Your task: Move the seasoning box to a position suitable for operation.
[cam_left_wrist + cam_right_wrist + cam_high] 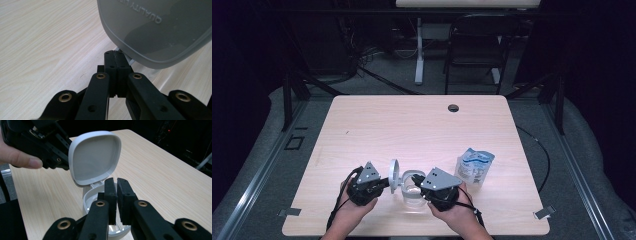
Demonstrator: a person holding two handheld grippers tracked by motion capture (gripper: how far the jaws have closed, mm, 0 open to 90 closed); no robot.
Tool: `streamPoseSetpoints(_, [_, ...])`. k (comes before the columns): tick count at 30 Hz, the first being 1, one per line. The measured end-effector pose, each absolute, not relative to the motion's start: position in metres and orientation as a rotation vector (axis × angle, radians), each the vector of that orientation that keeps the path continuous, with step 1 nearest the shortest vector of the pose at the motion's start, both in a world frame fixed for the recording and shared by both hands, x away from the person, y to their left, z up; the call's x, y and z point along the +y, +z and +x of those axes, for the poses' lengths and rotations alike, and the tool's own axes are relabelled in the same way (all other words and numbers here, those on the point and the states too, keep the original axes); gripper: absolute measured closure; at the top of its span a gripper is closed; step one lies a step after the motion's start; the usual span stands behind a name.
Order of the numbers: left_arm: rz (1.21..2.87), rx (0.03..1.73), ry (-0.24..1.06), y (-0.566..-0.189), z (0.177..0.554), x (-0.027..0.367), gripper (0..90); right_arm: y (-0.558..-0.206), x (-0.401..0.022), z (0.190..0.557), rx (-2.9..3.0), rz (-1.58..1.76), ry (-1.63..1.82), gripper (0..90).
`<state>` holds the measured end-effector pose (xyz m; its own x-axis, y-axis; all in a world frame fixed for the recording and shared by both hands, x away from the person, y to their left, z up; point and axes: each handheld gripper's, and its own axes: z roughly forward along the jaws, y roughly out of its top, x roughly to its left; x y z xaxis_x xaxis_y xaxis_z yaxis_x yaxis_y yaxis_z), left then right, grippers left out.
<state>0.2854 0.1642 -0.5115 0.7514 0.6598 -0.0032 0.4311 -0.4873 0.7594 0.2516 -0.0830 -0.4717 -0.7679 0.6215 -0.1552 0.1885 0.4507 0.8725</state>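
**A:** Left gripper (pixel 384 184) entry first: jaws pressed together, and in the left gripper view the pads meet right at the lower rim of the grey flip lid (pixel 160 32), by the hinge. Whether a tab is nipped between them I cannot tell; the lid edge hides the tips.

**B:** And the right gripper (pixel 117 182)?

**A:** Jaws nearly together, a narrow slit between the pads and nothing in it. In the right gripper view they stand over the open mouth of the clear container (pixel 93 197), not pressing on its rim.

**B:** Location of the container?

**A:** Near the front edge of the wooden table (pixel 412 125), between the two hands. High view shows the body (pixel 412 196) upright and the lid (pixel 394 175) swung up on its hinge, standing on edge on the left gripper's side.

**B:** Progress, then?

**A:** Judgement: the opening step looks done, since the lid is up and the mouth exposed. The inside looks empty as far as can be seen. A clear-and-blue pouch (pixel 475 167) stands just to the right of the right hand, untouched and seemingly sealed.

**B:** So what remains?

**A:** Probably picking up the pouch and getting it or its contents into the container, then shutting the lid. The left gripper appears to be steadying the lid meanwhile.
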Motion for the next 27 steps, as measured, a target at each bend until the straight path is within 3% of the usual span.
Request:
streamPoseSetpoints(8, [2.112,0.872,0.364,-0.510,0.286,0.175,84.5,-0.476,-0.097,0.251,2.241,0.713,1.259,80.8])
streamPoseSetpoints(20, [2.050,0.911,0.392,-0.510,0.287,0.184,66.5,-0.480,-0.112,0.250,2.215,0.753,1.280,67.1])
streamPoseSetpoints(27, [2.034,0.925,0.402,-0.509,0.288,0.190,63.9,-0.484,-0.112,0.251,2.190,0.744,1.302,59.7])
